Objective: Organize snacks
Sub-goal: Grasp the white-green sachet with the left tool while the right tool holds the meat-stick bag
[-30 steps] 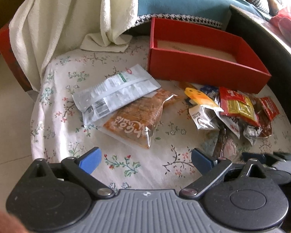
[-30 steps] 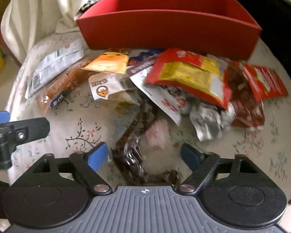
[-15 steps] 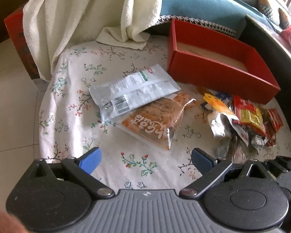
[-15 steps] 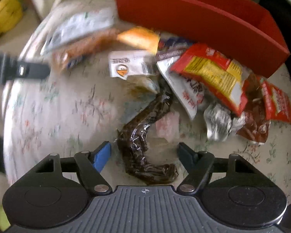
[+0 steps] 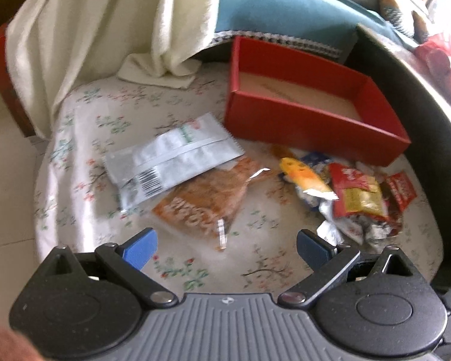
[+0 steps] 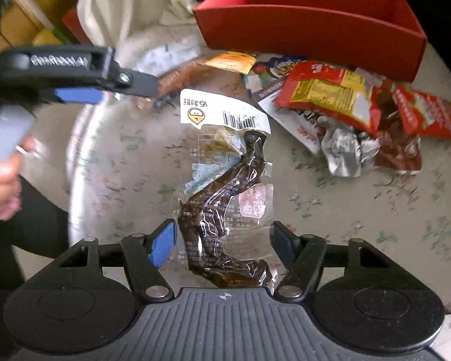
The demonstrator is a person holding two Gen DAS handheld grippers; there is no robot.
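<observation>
A red open box (image 5: 309,111) stands at the back of the floral-cloth table (image 5: 84,156); it also shows in the right wrist view (image 6: 309,30). A clear packet with a dark brown snack (image 6: 225,198) lies between the fingers of my right gripper (image 6: 224,242), whose jaws are spread wide on either side of it, seemingly apart from it. My left gripper (image 5: 227,245) is open and empty above the table's near edge, in front of an orange biscuit packet (image 5: 204,201) and a silver-white packet (image 5: 171,159). A heap of red and yellow snack packets (image 5: 354,201) lies by the box.
A cream towel (image 5: 111,39) hangs over the back left. A blue cushion (image 5: 279,9) lies behind the box. A dark curved edge (image 5: 430,114) runs along the right. The left gripper and the hand holding it show at the left of the right wrist view (image 6: 72,78).
My right gripper has drawn closer around the dark snack packet, which now fills the space between the fingers. My left gripper has shifted, bringing the red box nearer the middle of its view.
</observation>
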